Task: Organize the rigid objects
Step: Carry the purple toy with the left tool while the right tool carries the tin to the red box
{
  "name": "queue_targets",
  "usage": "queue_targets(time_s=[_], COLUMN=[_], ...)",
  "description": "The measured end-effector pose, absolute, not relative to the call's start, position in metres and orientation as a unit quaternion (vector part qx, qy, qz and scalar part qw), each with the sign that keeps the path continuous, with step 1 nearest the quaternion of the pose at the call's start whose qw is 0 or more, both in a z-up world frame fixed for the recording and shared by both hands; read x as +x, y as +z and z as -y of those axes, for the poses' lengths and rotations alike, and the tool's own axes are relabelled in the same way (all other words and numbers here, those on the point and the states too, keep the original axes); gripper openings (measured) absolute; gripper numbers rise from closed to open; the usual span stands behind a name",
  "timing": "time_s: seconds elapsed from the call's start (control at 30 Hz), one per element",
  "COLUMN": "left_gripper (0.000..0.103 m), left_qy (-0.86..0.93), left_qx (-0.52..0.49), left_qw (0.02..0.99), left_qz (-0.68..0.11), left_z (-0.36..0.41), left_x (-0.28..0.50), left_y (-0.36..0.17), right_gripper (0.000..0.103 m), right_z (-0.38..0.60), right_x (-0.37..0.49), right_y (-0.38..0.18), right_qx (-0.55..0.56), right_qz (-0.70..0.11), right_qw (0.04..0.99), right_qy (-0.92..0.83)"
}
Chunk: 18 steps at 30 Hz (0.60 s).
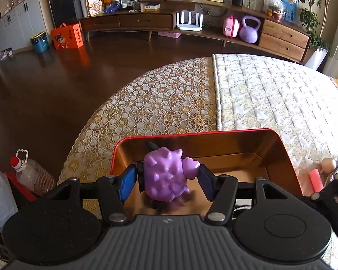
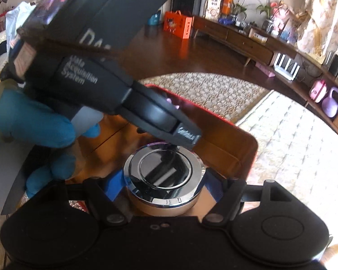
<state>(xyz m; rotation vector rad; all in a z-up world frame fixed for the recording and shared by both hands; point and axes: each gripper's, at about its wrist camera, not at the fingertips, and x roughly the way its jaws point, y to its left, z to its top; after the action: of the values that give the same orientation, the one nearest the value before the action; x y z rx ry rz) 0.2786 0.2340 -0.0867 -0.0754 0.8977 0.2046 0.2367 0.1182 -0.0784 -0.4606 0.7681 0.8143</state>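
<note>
A purple spiky toy figure [image 1: 162,168] hangs between the blue pads of my left gripper [image 1: 166,175], which is shut on it just above the inside of a gold tin box with a red rim [image 1: 214,133]. In the right wrist view a round chrome-topped disc [image 2: 164,171] sits between the fingers of my right gripper [image 2: 164,185], which is shut on it over the same tin [image 2: 234,144]. The left gripper's black housing [image 2: 90,67], held by a blue-gloved hand [image 2: 33,117], crosses above the disc and hides the tin's far left part.
The tin stands on a table covered by a floral lace cloth [image 1: 157,103] and a quilted white cloth [image 1: 270,103]. A pink roll [image 1: 315,180] and a pale knob [image 1: 329,164] lie right of the tin. A red-capped bottle [image 1: 27,171] stands left, off the table.
</note>
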Motion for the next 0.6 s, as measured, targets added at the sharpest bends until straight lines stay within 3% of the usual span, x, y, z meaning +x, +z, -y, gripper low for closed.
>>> queue_targets(time_s=[0.6], left_gripper=[0.057], left_qy=[0.091], left_qx=[-0.063], left_qw=[0.895], left_qz=[-0.432], left_z=[-0.247], left_x=[0.279], left_y=[-0.088], right_gripper=[0.076], right_z=[-0.118], right_x=[0.240], right_y=[-0.096], right_qx=[-0.214], right_qz=[-0.397], right_qw=[0.807], right_qy=[0.381])
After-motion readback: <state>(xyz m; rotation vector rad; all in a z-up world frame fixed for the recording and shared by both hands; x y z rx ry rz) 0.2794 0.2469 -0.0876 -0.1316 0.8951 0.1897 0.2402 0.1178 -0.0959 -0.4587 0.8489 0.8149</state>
